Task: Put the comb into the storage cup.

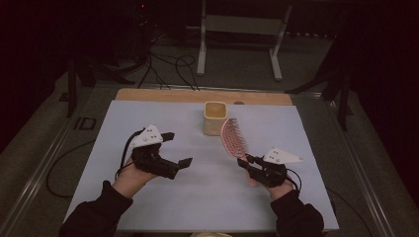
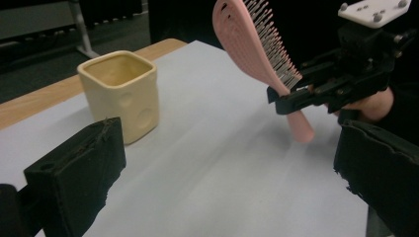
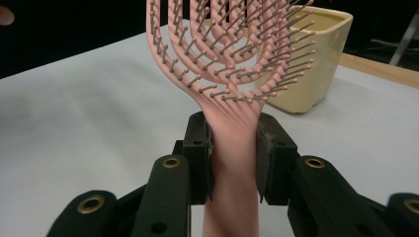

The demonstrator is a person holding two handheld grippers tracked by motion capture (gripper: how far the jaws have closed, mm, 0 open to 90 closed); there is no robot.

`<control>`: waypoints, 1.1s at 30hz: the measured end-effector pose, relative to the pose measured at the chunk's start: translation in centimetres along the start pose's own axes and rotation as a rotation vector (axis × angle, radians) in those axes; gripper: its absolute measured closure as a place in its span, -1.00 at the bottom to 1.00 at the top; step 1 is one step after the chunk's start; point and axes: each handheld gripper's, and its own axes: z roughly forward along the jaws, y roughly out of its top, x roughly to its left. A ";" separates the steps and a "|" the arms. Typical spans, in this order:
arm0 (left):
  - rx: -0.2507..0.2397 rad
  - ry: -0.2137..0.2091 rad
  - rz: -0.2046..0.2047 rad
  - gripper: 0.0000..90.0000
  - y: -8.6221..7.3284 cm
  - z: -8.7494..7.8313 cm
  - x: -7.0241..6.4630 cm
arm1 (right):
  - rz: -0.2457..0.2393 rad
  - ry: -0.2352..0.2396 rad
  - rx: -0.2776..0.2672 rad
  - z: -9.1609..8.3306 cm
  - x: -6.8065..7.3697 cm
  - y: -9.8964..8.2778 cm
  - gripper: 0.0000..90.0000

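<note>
Two grippers over the white surface [image 1: 197,197]. Right gripper [image 1: 247,162] – jaws pinching the pink brush [image 1: 232,138] by its handle, head tilted up, raised off the surface just beside the cream cup [image 1: 215,118]. Left gripper [image 1: 179,148] – jaws spread, nothing between, well apart from brush & cup.

hairbrush [image 1: 232,138]: 1 | cup [image 1: 215,117]: 1 | tools: 2

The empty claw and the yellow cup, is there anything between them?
No. In the left gripper view, only bare white table cover lies between the open left claw and the yellow cup. The pink hairbrush is off to the side.
</note>
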 end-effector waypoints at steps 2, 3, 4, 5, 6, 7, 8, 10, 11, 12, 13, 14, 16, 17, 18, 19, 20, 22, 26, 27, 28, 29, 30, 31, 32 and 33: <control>0.004 0.000 -0.006 -1.00 0.3 0.3 -0.1 | -0.004 -0.004 -0.002 0.0 0.0 0.0 0.57; 0.005 -0.003 -0.012 -1.00 0.4 0.5 -0.1 | -0.005 -0.001 -0.004 0.0 0.0 0.0 0.57; 0.011 -0.004 -0.013 -1.00 0.6 0.7 -0.2 | -0.003 0.000 -0.002 0.0 0.0 0.0 0.57; 0.016 -0.005 -0.014 -1.00 0.8 0.8 -0.3 | 0.005 0.001 0.001 0.0 0.0 0.0 0.57; 0.020 -0.013 -0.015 -1.00 0.9 1.0 -0.4 | 0.010 0.003 0.002 0.0 0.0 0.0 0.57; 0.027 -0.013 -0.017 -1.00 1.1 1.3 -0.5 | 0.006 0.002 0.001 0.0 0.0 0.0 0.57; 0.032 -0.015 -0.017 -1.00 1.3 1.5 -0.6 | 0.005 0.002 0.001 0.0 0.0 0.0 0.57; 0.043 -0.025 -0.021 -1.00 1.6 2.0 -0.8 | 0.002 0.004 -0.001 0.0 0.0 0.0 0.57; 0.052 -0.027 -0.022 -1.00 1.8 2.2 -0.9 | -0.003 0.000 -0.002 0.0 0.0 0.0 0.57; 0.061 -0.027 -0.026 -1.00 2.0 2.6 -1.0 | -0.002 0.001 -0.002 0.0 0.0 0.0 0.57; 0.065 -0.029 -0.026 -1.00 2.1 2.7 -1.0 | 0.001 0.003 -0.002 0.0 0.0 0.0 0.57; 0.067 -0.034 -0.028 -0.99 2.2 2.9 -1.1 | 0.002 0.004 0.000 0.0 0.0 0.0 0.57; 0.070 -0.031 -0.027 -0.99 2.5 3.3 -1.3 | 0.002 0.004 0.000 0.0 0.0 0.1 0.57; 0.068 -0.037 -0.032 -0.99 2.7 3.5 -1.4 | 0.002 0.005 -0.001 0.0 0.0 0.1 0.57; 0.067 -0.037 -0.037 -0.99 2.8 3.7 -1.4 | 0.002 0.005 0.000 0.0 0.0 0.1 0.57; 0.065 -0.039 -0.041 -0.99 2.9 3.8 -1.4 | 0.000 0.005 -0.002 0.0 0.0 0.1 0.57; 0.066 -0.039 -0.045 -0.99 3.0 4.0 -1.5 | 0.001 0.005 -0.001 -0.1 0.0 0.1 0.57; 0.063 -0.037 -0.054 -0.99 3.3 4.4 -1.5 | 0.000 0.005 -0.001 0.0 0.0 0.1 0.57; 0.067 -0.033 -0.069 -0.99 3.9 5.2 -1.5 | 0.001 0.007 -0.002 0.0 0.0 0.0 0.57; 0.067 -0.033 -0.069 -0.99 3.9 5.2 -1.5 | 0.001 0.007 -0.002 0.0 0.0 0.0 0.57; 0.066 -0.033 -0.076 -0.99 4.1 5.5 -1.6 | -0.002 0.006 0.000 0.0 0.0 0.0 0.57; 0.066 -0.032 -0.079 -0.99 4.3 5.7 -1.6 | -0.001 0.004 -0.001 0.0 0.0 0.0 0.57; 0.063 -0.033 -0.087 -0.99 4.4 6.0 -1.6 | 0.001 0.008 -0.002 0.0 0.0 0.0 0.57; 0.061 -0.037 -0.096 -0.99 4.5 6.2 -1.6 | 0.000 0.005 -0.001 0.0 0.0 0.0 0.57; 0.063 -0.041 -0.105 -0.99 4.7 6.4 -1.6 | 0.001 0.007 -0.003 0.0 0.0 0.0 0.57; 0.062 -0.046 -0.114 -0.99 4.8 6.7 -1.6 | 0.000 0.008 -0.002 0.0 0.0 0.0 0.57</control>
